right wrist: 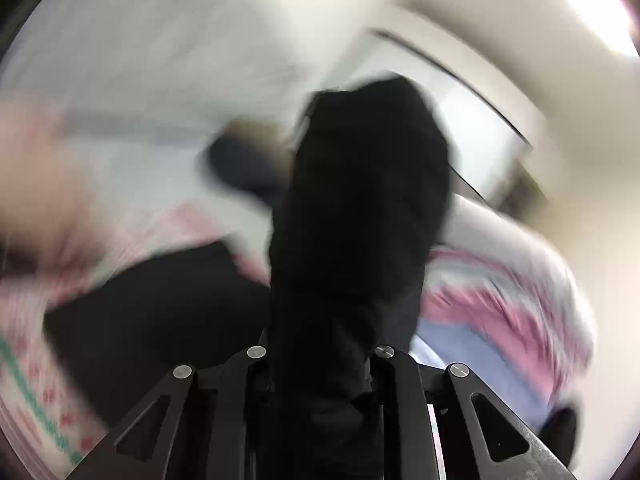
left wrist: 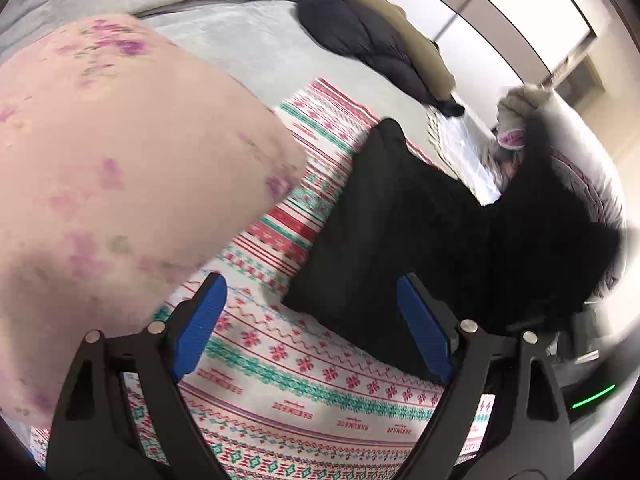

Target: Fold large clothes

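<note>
The bed (left wrist: 248,40), covered in pale grey bedding, fills the left wrist view, and over it lies a patterned blanket (left wrist: 304,376) with red and teal snowflake bands, serving as the folding surface. At nine o'clock a large pink floral cushion or bolster (left wrist: 120,184) crowds in beside the blanket; it could hinder any sweep of the left hand toward that side.

The black garment (left wrist: 400,240), the task's piece, lies partly on the blanket from the centre toward three o'clock, one long panel spread flat while its far end rises off the bed. That lift seems to come from the right gripper (right wrist: 320,364), whose fingers are closing on a bunched fold of the black cloth that stands up between them toward twelve o'clock in the blurred right wrist view. Holding one end high probably lets the rest hang straight so it can be laid over for a fold.

The left gripper (left wrist: 312,344) hovers over the blanket at six o'clock, fingers (left wrist: 200,328) spread wide and grasping nothing; the garment's near edge lies just beside its right finger, likely the next corner to catch.

At one o'clock on the bed lie a dark padded jacket (left wrist: 360,40) and a tan one (left wrist: 400,32), well apart from the work. More heaped clothing (left wrist: 516,120) sits at two o'clock.
</note>
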`<state>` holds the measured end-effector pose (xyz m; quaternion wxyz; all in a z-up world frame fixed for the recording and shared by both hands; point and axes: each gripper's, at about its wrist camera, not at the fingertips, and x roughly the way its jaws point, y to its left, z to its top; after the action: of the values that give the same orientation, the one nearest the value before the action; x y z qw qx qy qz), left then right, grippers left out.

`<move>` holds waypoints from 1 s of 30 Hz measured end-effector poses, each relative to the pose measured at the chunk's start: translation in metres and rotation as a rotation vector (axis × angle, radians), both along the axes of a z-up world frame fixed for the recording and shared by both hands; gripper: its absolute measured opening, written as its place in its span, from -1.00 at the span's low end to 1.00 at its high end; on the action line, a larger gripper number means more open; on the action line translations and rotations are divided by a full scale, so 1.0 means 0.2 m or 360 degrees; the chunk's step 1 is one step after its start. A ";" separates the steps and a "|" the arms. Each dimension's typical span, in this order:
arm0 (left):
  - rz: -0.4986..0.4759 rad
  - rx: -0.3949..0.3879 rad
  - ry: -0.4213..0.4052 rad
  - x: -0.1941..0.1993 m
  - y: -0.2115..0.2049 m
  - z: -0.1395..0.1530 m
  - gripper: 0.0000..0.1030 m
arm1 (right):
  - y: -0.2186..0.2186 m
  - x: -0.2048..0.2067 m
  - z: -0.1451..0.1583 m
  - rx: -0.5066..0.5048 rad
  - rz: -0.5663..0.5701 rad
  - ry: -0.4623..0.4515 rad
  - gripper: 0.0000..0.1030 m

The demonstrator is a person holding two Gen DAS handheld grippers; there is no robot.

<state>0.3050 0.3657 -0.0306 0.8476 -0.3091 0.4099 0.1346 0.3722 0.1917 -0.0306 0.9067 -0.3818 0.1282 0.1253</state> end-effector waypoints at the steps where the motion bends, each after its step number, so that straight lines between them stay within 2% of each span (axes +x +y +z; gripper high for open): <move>1: 0.0017 -0.0015 -0.0008 -0.01 0.02 -0.01 0.70 | 0.11 -0.01 -0.13 -0.0115 0.0051 0.0066 -0.63; 2: 0.0025 -0.0034 -0.0010 -0.02 0.04 -0.01 0.70 | 0.20 0.00 -0.29 -0.0205 0.0100 0.0184 -0.63; 3: 0.0029 -0.0054 -0.0013 -0.02 0.04 -0.01 0.70 | 0.23 0.01 -0.38 -0.0226 0.0114 0.0267 -0.62; 4: 0.0033 -0.0090 -0.0018 -0.02 0.05 -0.02 0.70 | 0.25 0.01 -0.45 -0.0223 0.0107 0.0286 -0.62; 5: 0.0035 -0.0126 -0.0025 -0.02 0.06 -0.03 0.70 | 0.25 -0.01 -0.48 -0.0190 0.0093 0.0246 -0.62; 7: 0.0026 -0.0154 -0.0036 -0.01 0.06 -0.04 0.70 | 0.22 0.00 -0.46 -0.0079 0.0093 0.0277 -0.61; 10: 0.0002 -0.0121 -0.0022 0.01 0.03 -0.04 0.70 | 0.15 0.05 -0.38 0.0028 0.0120 0.0353 -0.49; 12: -0.0015 -0.0128 -0.0024 0.03 0.02 -0.05 0.70 | 0.10 0.07 -0.33 0.0041 0.0137 0.0405 -0.29; 14: -0.0034 -0.0157 -0.0043 0.04 0.01 -0.06 0.70 | 0.02 0.03 -0.29 0.0085 0.0187 0.0487 0.20; 15: -0.0037 -0.0167 -0.0049 0.05 0.01 -0.06 0.70 | -0.05 -0.01 -0.25 0.0133 0.0241 0.0516 0.28; 17: -0.0060 -0.0174 -0.0059 0.09 -0.04 -0.07 0.70 | -0.16 -0.08 -0.22 0.0183 0.0267 0.0482 0.42; 22: -0.0233 -0.0198 -0.0027 0.24 -0.19 -0.14 0.71 | -0.43 -0.12 -0.20 0.0137 0.0042 0.0319 0.44; 24: -0.0218 -0.0246 -0.0019 0.27 -0.19 -0.18 0.72 | -0.52 -0.10 -0.22 0.0132 -0.0010 0.0343 0.44; 27: -0.0175 -0.0377 -0.0089 0.29 -0.17 -0.23 0.72 | -0.59 -0.08 -0.29 0.0055 -0.0024 0.0370 0.43; 28: -0.0170 -0.0394 -0.0110 0.29 -0.17 -0.24 0.71 | -0.60 -0.07 -0.31 0.0044 -0.0022 0.0372 0.37; 30: -0.0208 -0.0400 -0.0154 0.29 -0.18 -0.23 0.43 | -0.61 -0.05 -0.35 0.0085 -0.0015 0.0374 0.14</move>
<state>0.3624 0.3288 -0.0770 0.8279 -0.3916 0.4013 0.0117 0.3626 0.0695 -0.1000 0.8958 -0.3397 0.2318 0.1683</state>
